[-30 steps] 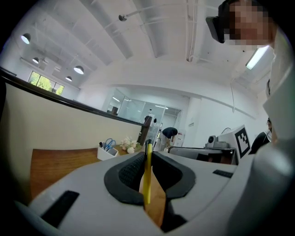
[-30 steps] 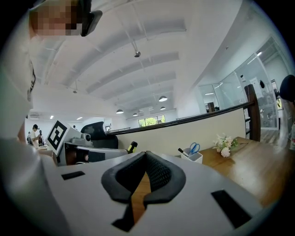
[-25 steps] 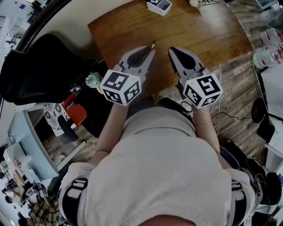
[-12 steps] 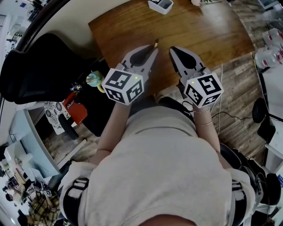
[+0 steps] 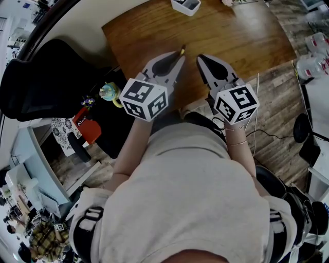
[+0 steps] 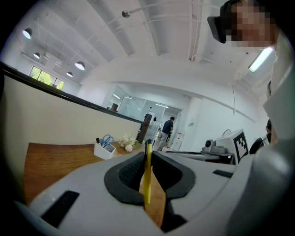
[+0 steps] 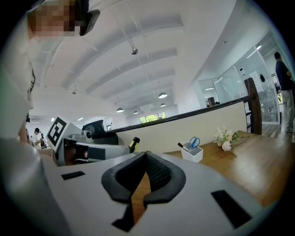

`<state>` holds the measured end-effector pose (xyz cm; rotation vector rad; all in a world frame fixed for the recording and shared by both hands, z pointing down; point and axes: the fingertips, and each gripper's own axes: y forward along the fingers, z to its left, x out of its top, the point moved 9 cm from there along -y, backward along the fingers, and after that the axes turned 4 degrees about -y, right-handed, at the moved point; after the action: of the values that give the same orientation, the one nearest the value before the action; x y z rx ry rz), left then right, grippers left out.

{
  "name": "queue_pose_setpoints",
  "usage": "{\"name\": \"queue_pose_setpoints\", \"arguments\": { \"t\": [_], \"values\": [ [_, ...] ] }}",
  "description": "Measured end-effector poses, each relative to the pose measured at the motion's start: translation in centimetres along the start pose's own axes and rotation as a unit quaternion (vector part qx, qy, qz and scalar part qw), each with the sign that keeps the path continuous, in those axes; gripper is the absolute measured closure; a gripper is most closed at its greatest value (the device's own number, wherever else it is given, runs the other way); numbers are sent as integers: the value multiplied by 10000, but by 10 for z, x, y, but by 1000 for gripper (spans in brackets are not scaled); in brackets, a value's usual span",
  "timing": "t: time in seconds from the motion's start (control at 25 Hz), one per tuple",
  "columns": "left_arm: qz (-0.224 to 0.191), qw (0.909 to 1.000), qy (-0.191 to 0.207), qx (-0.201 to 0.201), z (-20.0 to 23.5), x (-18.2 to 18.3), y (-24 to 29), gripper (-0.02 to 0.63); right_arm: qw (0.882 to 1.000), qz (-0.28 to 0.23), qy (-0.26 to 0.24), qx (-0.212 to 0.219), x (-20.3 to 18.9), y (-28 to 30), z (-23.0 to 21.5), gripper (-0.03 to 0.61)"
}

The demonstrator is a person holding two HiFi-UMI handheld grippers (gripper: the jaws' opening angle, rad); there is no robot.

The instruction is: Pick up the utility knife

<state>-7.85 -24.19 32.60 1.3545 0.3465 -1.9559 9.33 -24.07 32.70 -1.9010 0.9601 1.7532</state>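
The utility knife [image 6: 147,177] is a thin yellow bar seen edge-on, clamped upright between the dark pads of my left gripper [image 6: 148,159]. In the head view its tip [image 5: 181,50] pokes out past the left gripper [image 5: 176,59], which hovers over the near edge of the wooden table [image 5: 241,36]. From the right gripper view the knife's yellow-and-black end [image 7: 134,144] sticks out of the left gripper at the left. My right gripper [image 7: 146,156] is shut with nothing between its pads, and sits beside the left one [image 5: 201,60].
A white pen holder [image 5: 185,6] with scissors stands at the table's far edge, next to white flowers [image 7: 226,137]. A black chair [image 5: 51,77] is to the left. Water bottles [image 5: 313,56] and cables lie on the floor at the right.
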Motion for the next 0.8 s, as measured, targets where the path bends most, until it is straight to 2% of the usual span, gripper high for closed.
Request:
{"name": "queue_pose_setpoints", "arguments": {
  "t": [0.8],
  "values": [
    [6, 10000, -15, -55, -4, 0, 4, 543, 9999, -66, -54, -68, 2, -8, -8, 569]
  ]
}}
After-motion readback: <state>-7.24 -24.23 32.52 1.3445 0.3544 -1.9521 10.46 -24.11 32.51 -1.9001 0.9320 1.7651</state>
